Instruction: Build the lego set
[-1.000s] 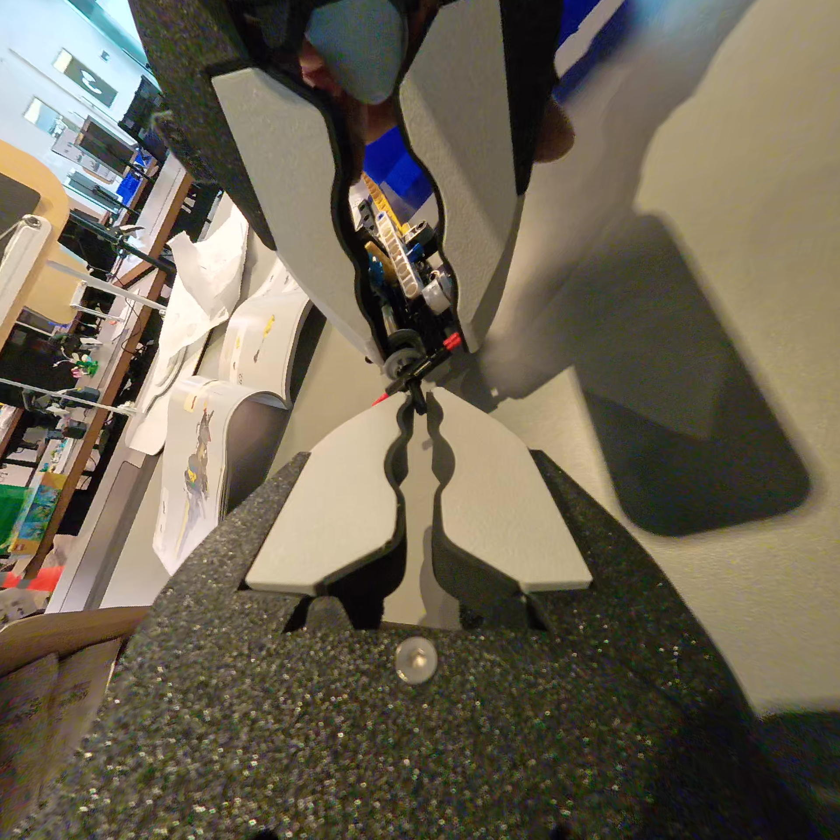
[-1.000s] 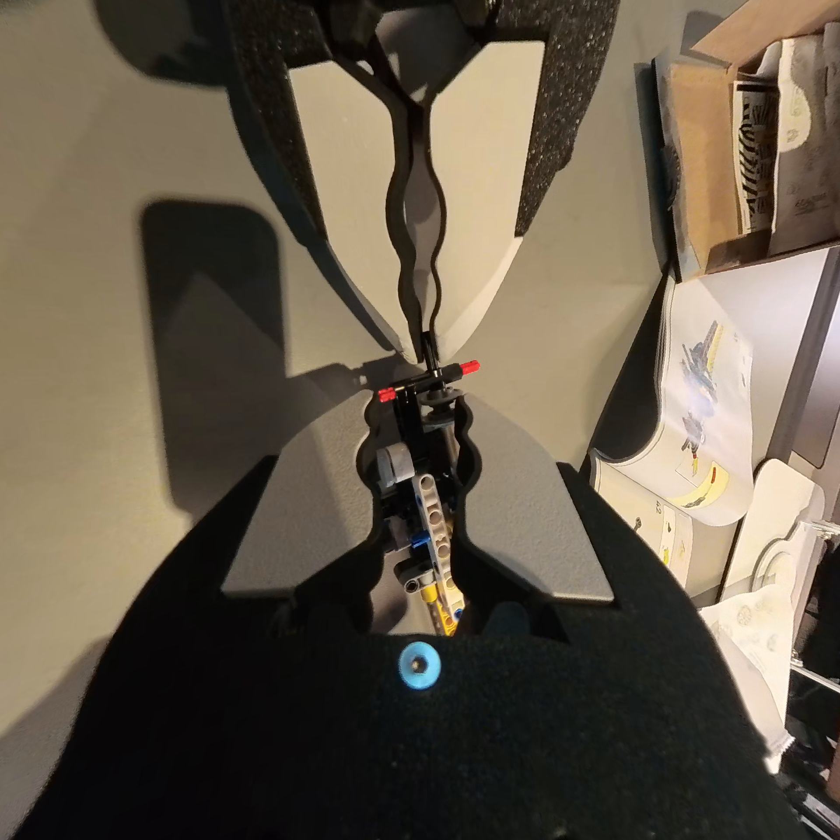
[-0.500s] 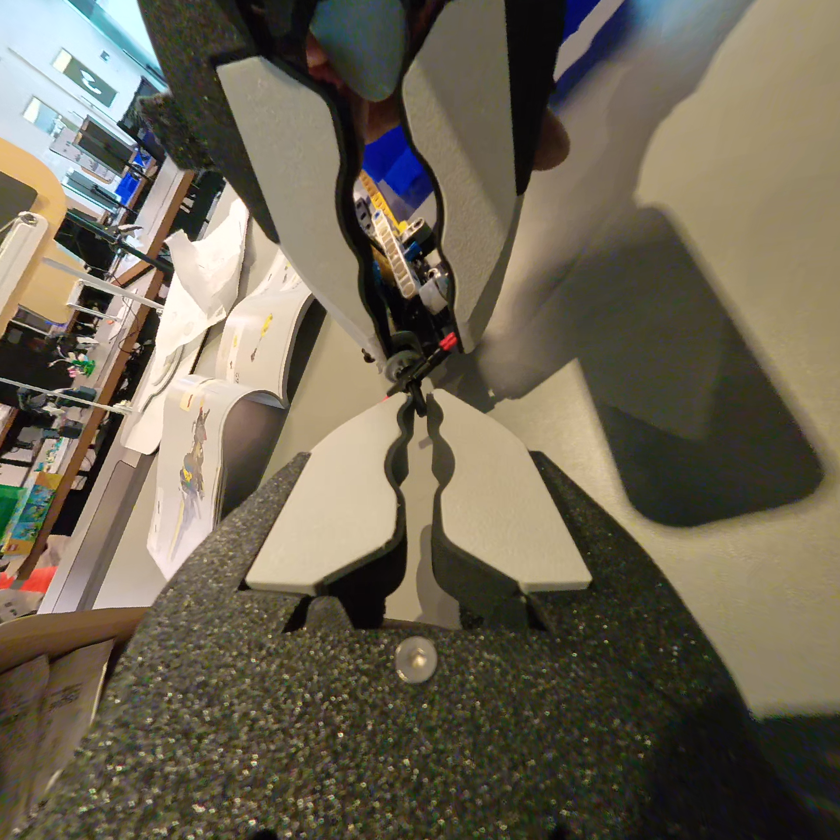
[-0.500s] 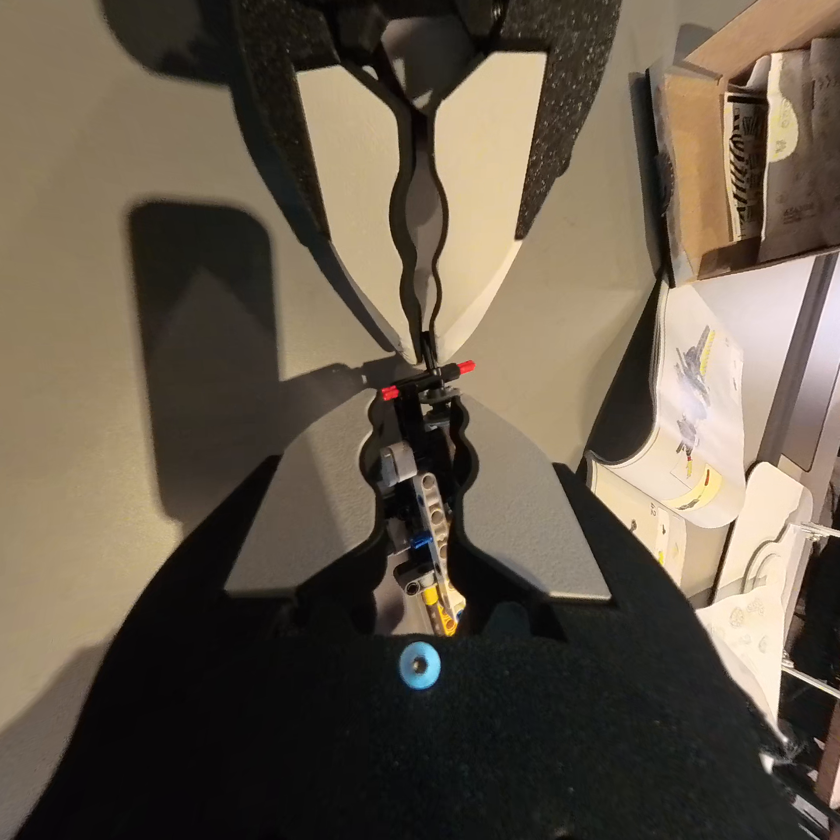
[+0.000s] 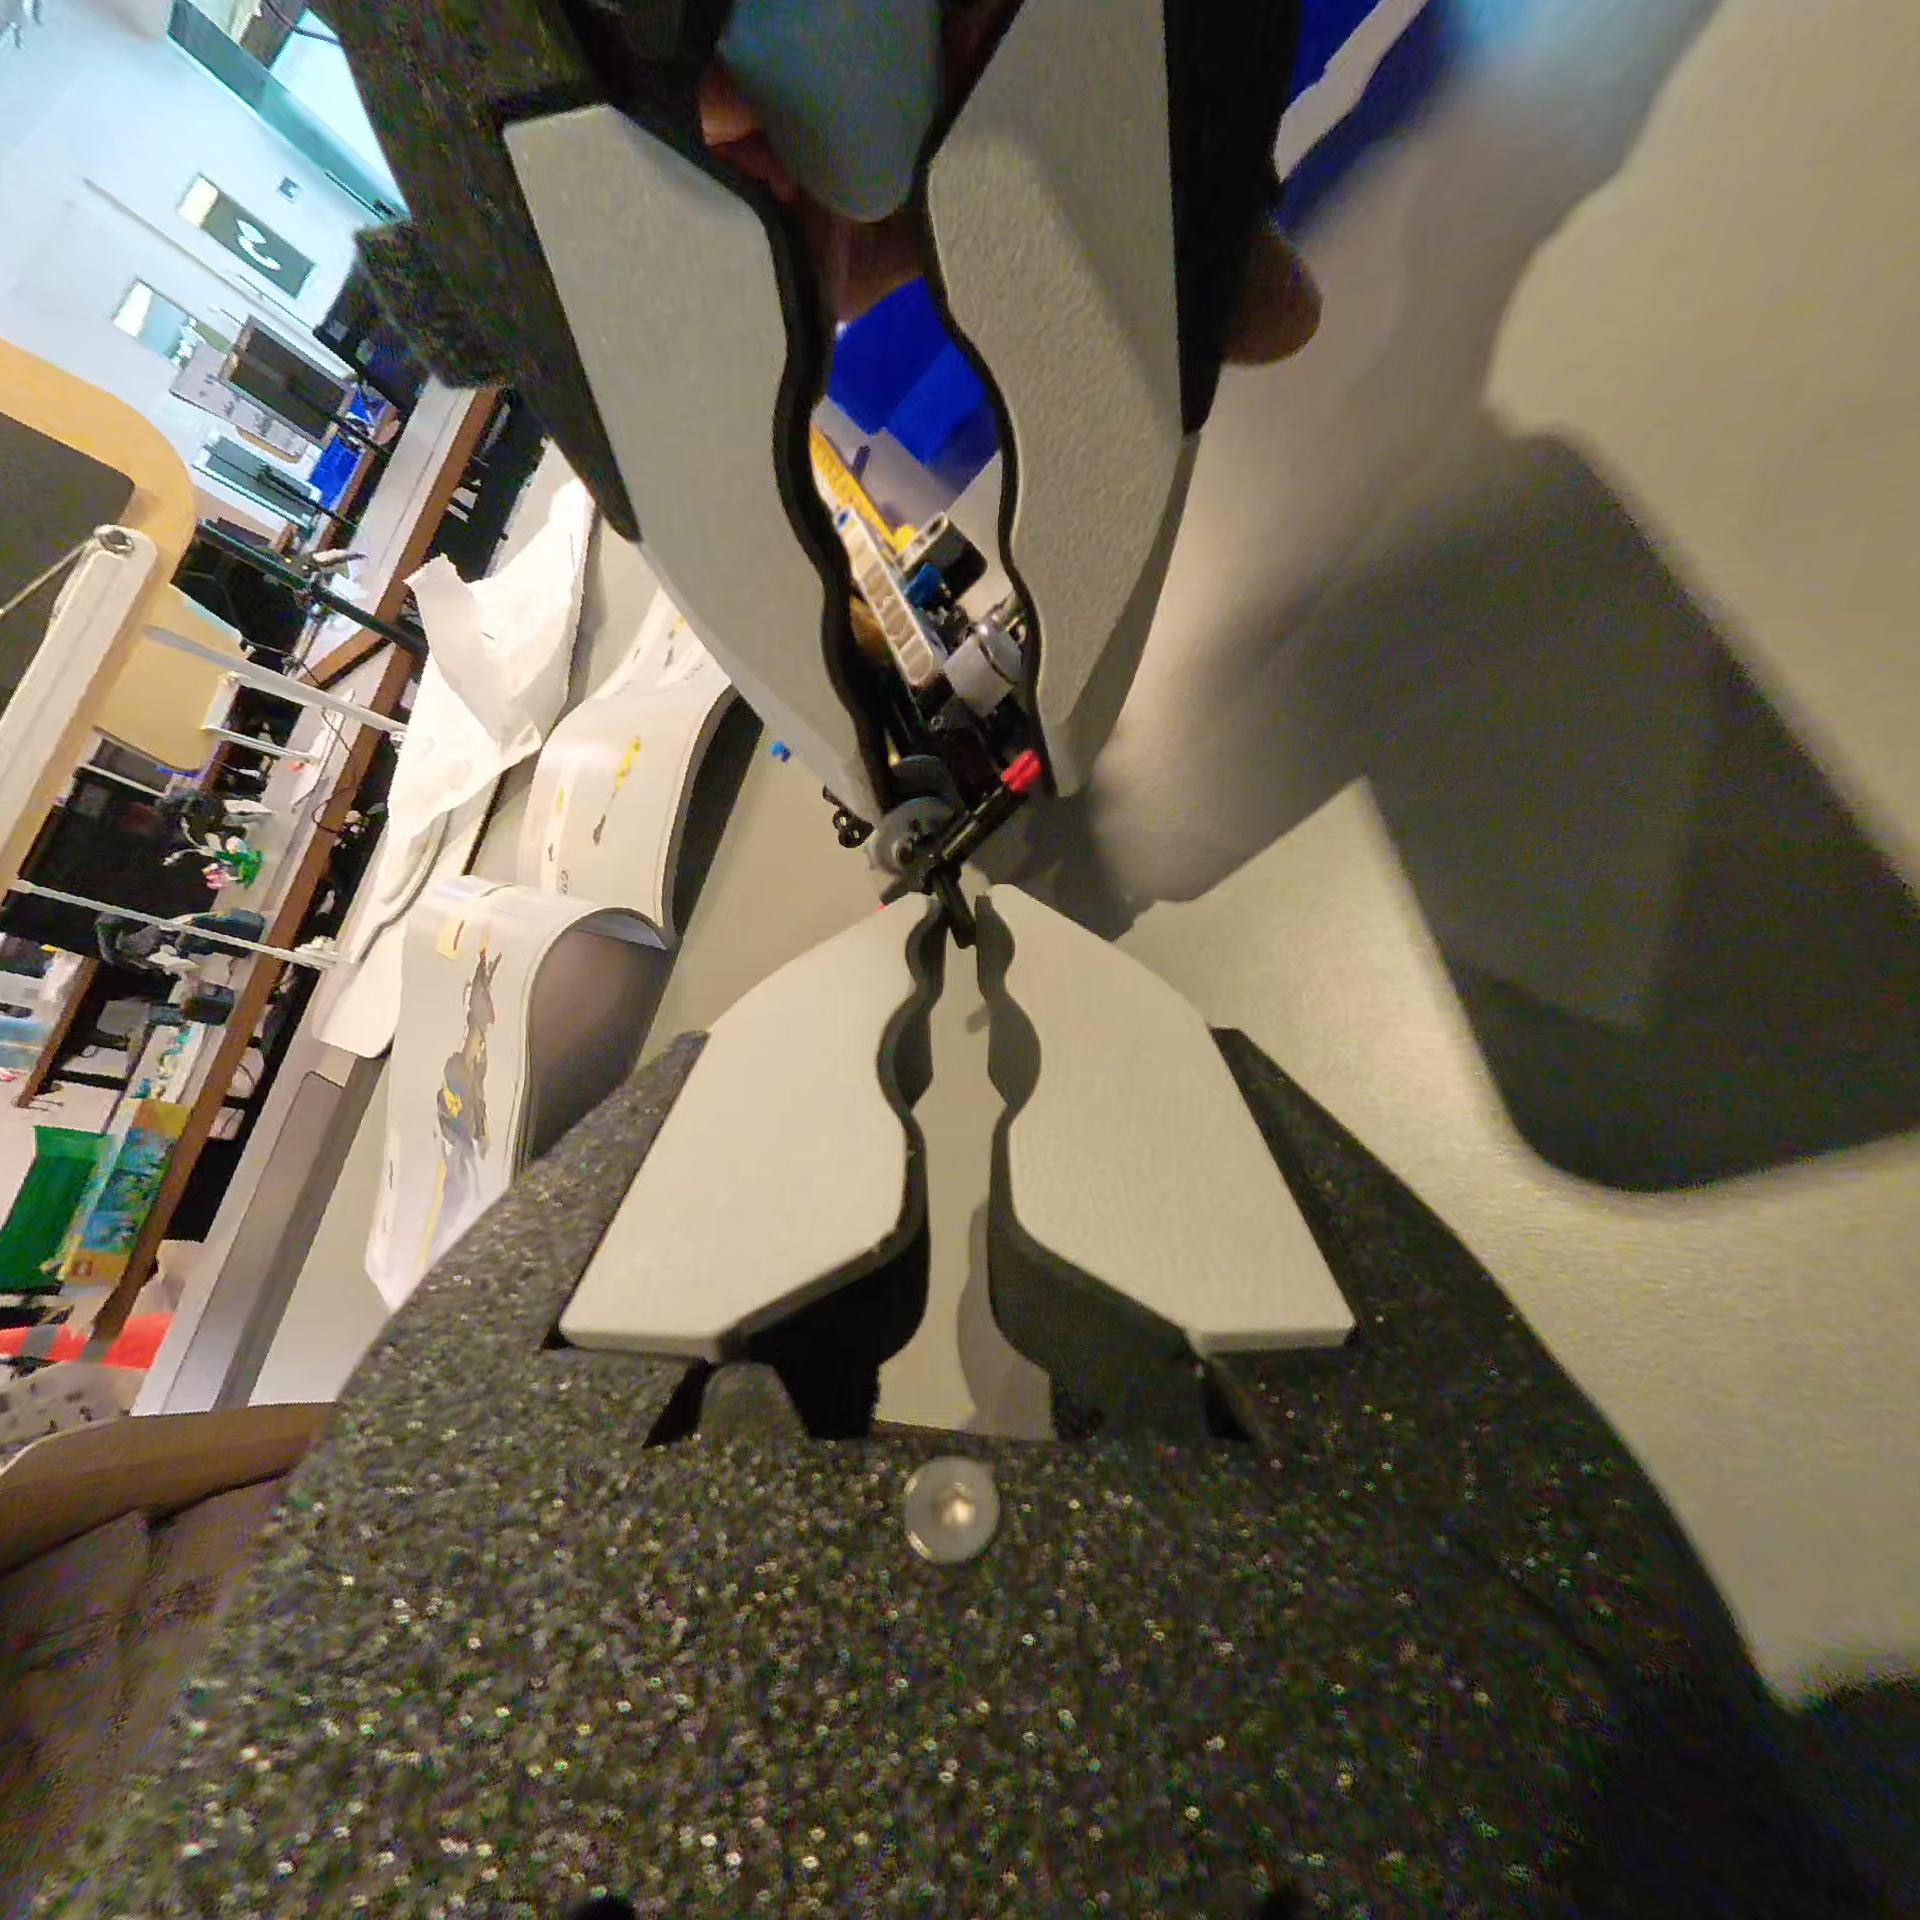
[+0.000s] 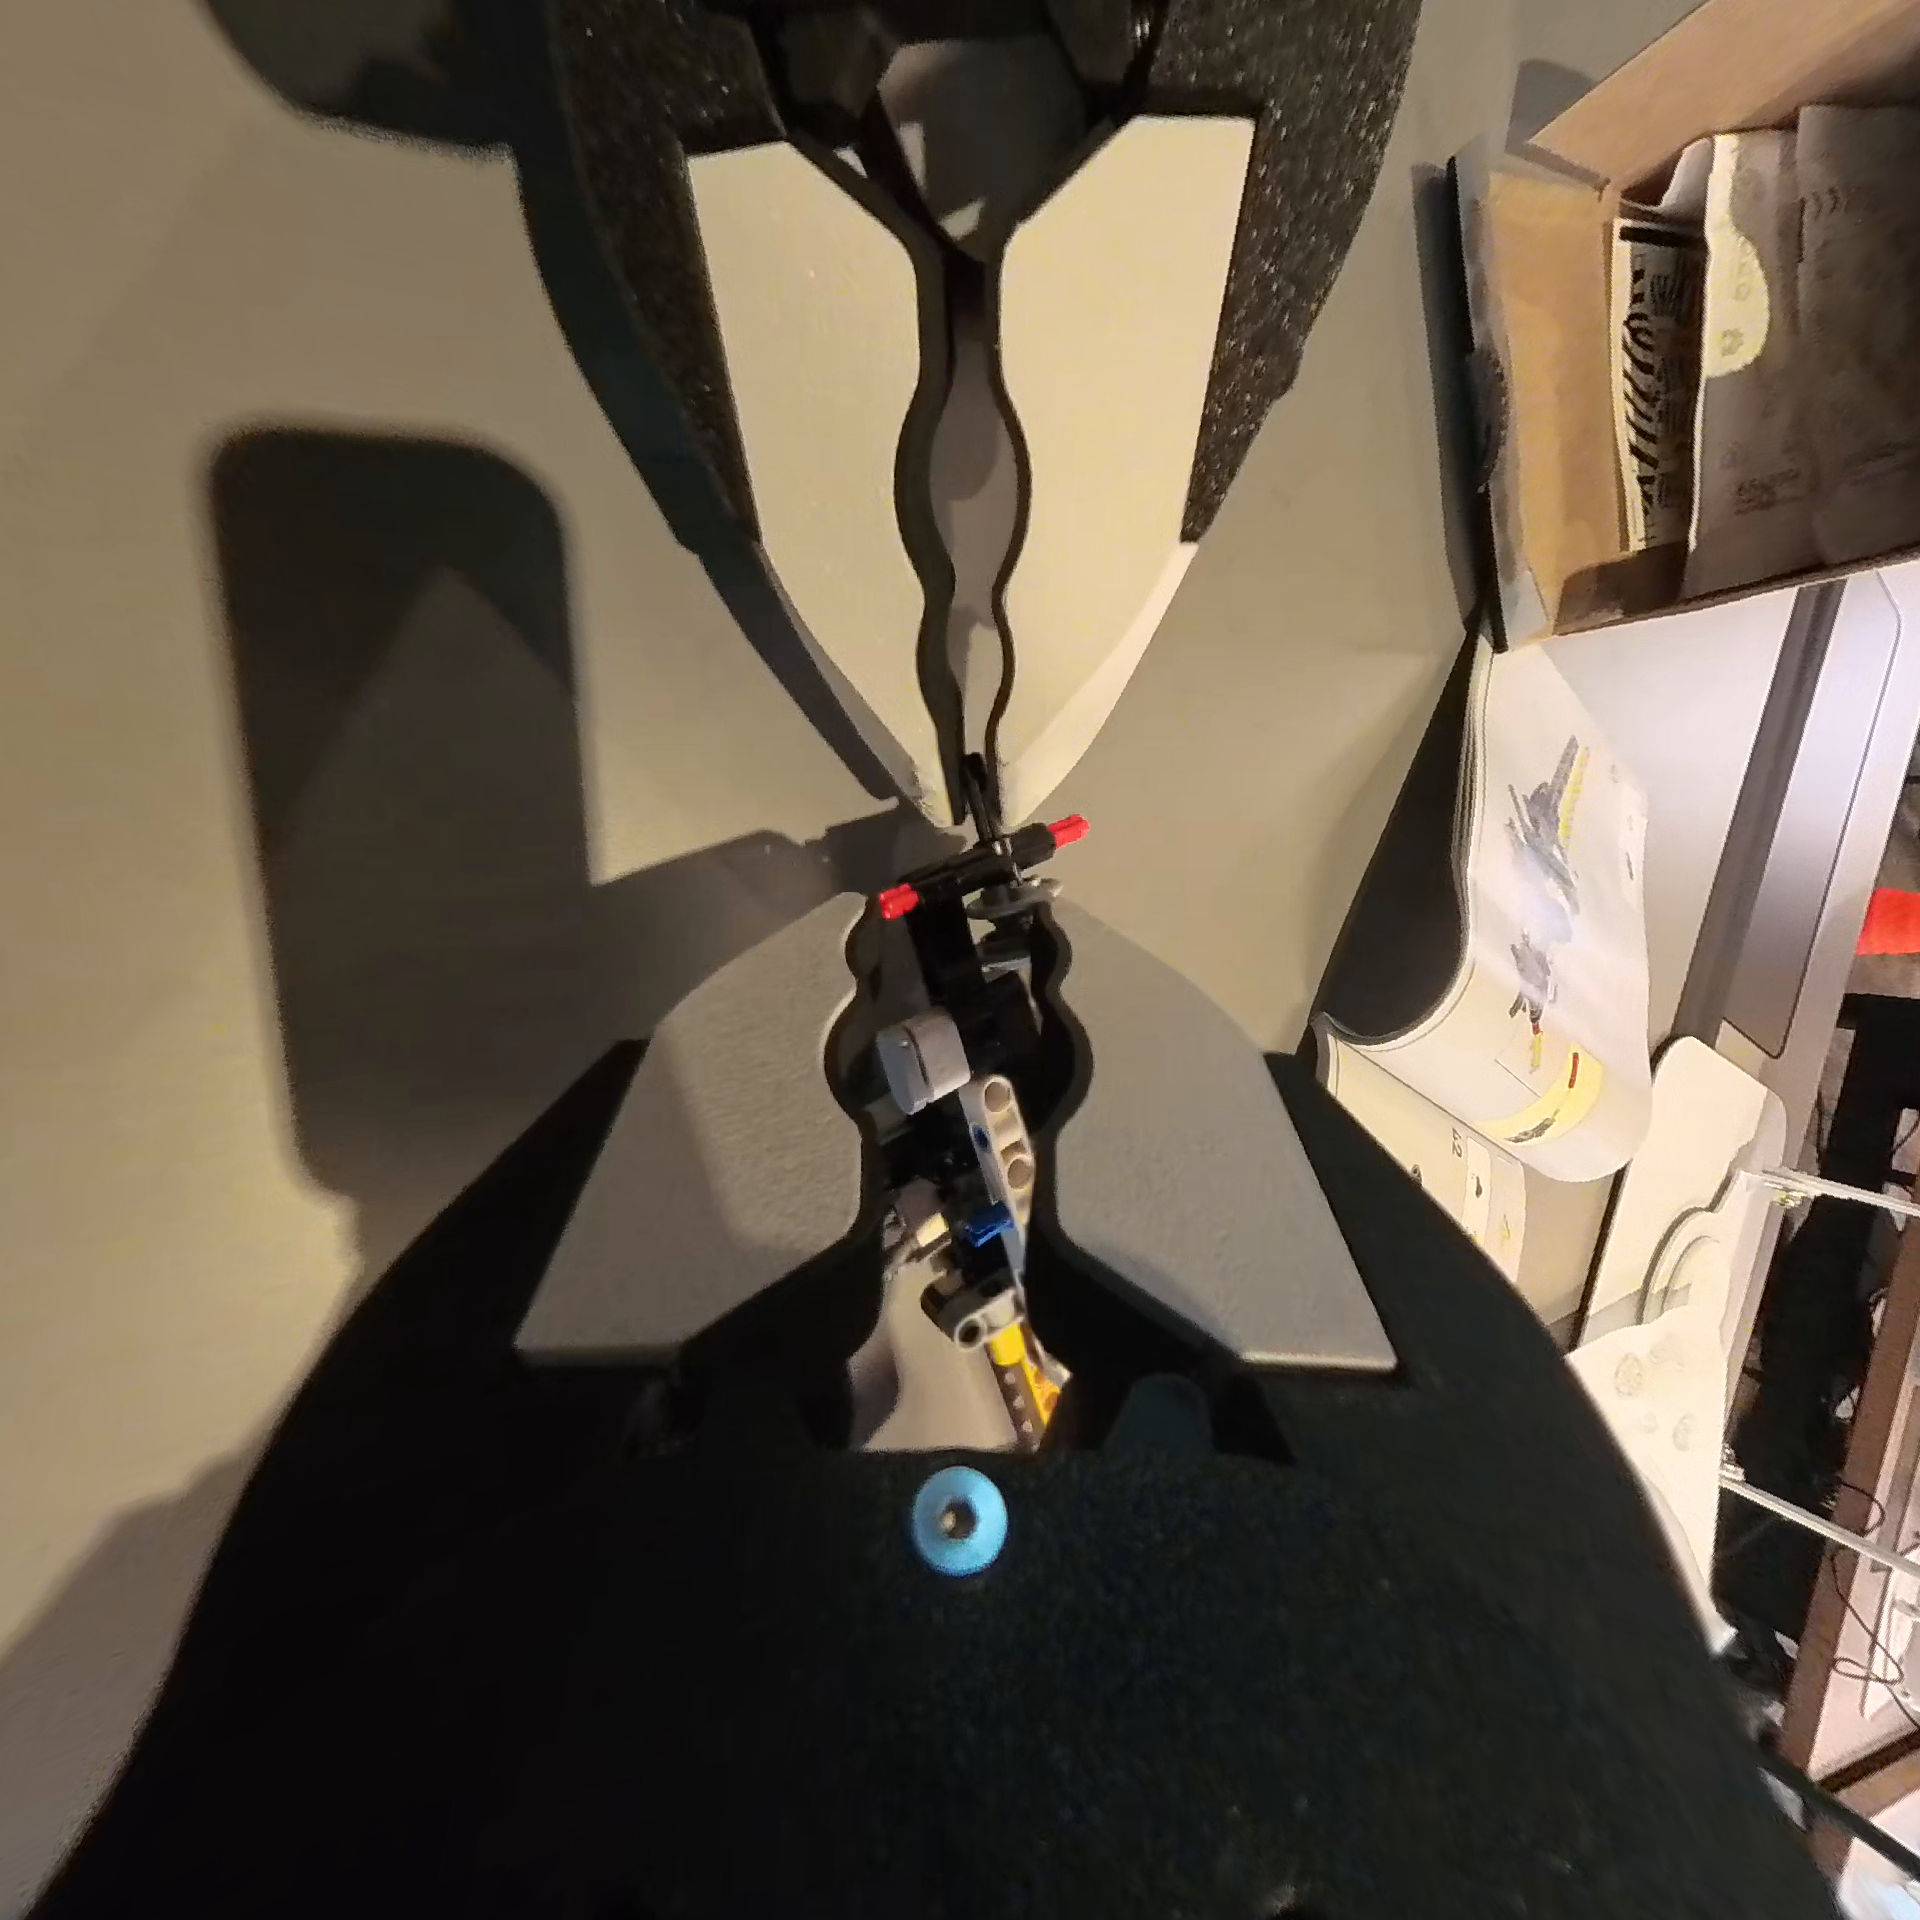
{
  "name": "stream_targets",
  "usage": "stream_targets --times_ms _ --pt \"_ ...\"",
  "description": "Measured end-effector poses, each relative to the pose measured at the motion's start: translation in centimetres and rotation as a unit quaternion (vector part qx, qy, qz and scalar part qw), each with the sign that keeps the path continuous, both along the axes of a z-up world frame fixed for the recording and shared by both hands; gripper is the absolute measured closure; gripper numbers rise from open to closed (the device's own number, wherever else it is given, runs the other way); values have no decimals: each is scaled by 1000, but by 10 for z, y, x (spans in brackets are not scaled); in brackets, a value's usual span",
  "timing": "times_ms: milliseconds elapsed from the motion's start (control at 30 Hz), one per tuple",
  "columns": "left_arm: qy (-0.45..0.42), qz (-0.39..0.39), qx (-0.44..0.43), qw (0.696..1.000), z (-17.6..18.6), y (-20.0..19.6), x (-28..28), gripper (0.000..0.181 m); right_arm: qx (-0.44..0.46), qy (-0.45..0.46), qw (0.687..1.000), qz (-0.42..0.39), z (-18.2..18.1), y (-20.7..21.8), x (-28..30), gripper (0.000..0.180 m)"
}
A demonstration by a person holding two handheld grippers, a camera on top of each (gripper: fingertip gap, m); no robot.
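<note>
My right gripper (image 6: 956, 920) is shut on a small lego assembly (image 6: 961, 1101) of black, grey, white, blue and yellow pieces. A thin black axle with red ends (image 6: 982, 868) crosses the assembly's front end. My left gripper (image 6: 971, 800) meets it tip to tip from above and is shut on a small black part (image 6: 977, 784) that touches the axle. In the left wrist view my left gripper (image 5: 956, 920) pinches the same black part (image 5: 954, 909). The right gripper (image 5: 961, 795) comes down from above with the assembly (image 5: 935, 644). Both are held above the grey table (image 6: 312, 312).
Open instruction booklets (image 6: 1548, 935) lie at the table's edge and also show in the left wrist view (image 5: 468, 1049). A cardboard box with paper bags (image 6: 1704, 343) stands beside them. Crumpled white paper (image 5: 488, 644) and blue bins (image 5: 914, 374) lie farther off. Only a small space, under 4 cm, lies between the two pairs of fingers.
Almost nothing. Both grippers keep their grips and stay tip to tip. The pair has drifted slightly over the table.
</note>
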State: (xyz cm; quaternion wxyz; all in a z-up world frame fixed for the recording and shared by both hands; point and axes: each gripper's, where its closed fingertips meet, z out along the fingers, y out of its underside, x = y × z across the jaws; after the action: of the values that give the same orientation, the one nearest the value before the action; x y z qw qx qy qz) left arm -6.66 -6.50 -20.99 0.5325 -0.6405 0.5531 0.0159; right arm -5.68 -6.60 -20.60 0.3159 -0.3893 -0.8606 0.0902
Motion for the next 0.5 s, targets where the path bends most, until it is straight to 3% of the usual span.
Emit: stream_targets --times_ms 500 --pt "29 -9 41 999 3 1 3 175 2 -73 997 7 1 -4 12 135"
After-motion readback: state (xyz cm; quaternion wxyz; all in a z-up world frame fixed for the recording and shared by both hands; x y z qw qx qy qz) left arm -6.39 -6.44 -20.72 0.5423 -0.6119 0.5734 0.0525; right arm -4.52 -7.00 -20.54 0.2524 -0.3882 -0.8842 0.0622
